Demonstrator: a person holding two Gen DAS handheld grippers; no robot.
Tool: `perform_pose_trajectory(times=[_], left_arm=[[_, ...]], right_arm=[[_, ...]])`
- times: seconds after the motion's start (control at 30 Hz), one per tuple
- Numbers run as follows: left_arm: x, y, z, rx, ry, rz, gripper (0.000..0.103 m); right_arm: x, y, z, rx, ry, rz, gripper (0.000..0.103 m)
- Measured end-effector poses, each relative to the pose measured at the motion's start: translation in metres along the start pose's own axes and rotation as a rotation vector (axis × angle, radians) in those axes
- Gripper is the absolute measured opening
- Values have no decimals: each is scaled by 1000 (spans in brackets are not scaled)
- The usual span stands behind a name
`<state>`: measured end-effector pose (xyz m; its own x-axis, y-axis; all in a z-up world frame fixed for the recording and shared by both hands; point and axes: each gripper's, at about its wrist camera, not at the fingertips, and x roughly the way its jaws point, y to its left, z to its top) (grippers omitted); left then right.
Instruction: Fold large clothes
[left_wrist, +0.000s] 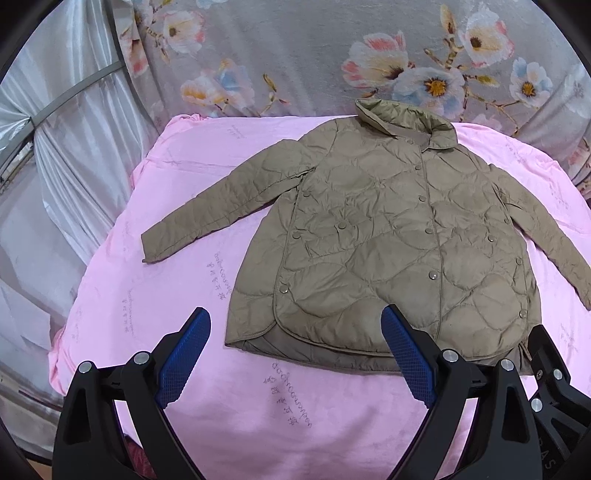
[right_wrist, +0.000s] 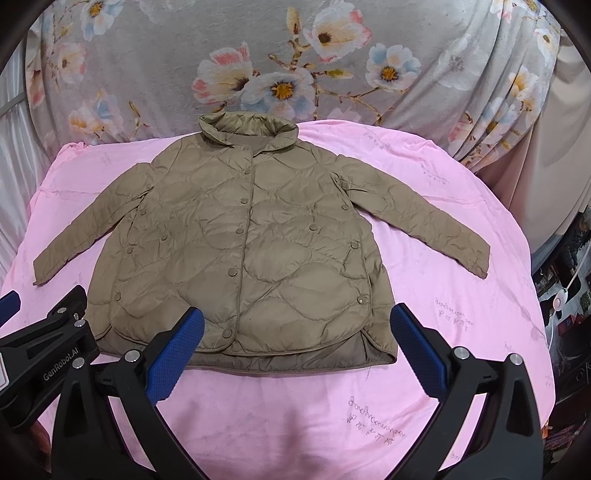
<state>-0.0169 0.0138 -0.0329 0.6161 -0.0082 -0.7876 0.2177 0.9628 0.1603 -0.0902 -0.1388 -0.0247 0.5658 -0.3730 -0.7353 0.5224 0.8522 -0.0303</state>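
While both hand-held grippers (left_wrist: 295, 325) (right_wrist: 297, 325) hover spread, jacket (left_wrist: 380, 236) lies flat

jacket (left_wrist: 388, 236): quilted, slight sheen | sheet (left_wrist: 295, 406): matt, perhaps fleece | fingers (left_wrist: 184, 354): textured blue pads

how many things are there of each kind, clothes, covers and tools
jacket: 1
pink blanket: 1
flowered cloth: 1
tools: 2, the left tool and the right tool, both open and empty
total: 5
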Motion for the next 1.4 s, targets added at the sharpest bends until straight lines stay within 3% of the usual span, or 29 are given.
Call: perform_pose_trajectory(times=[1.4], left_arm=[[3, 3, -11, -14, 35, -6, 91]], right_arm=[[4, -6, -9, 9, 20, 5, 98]])
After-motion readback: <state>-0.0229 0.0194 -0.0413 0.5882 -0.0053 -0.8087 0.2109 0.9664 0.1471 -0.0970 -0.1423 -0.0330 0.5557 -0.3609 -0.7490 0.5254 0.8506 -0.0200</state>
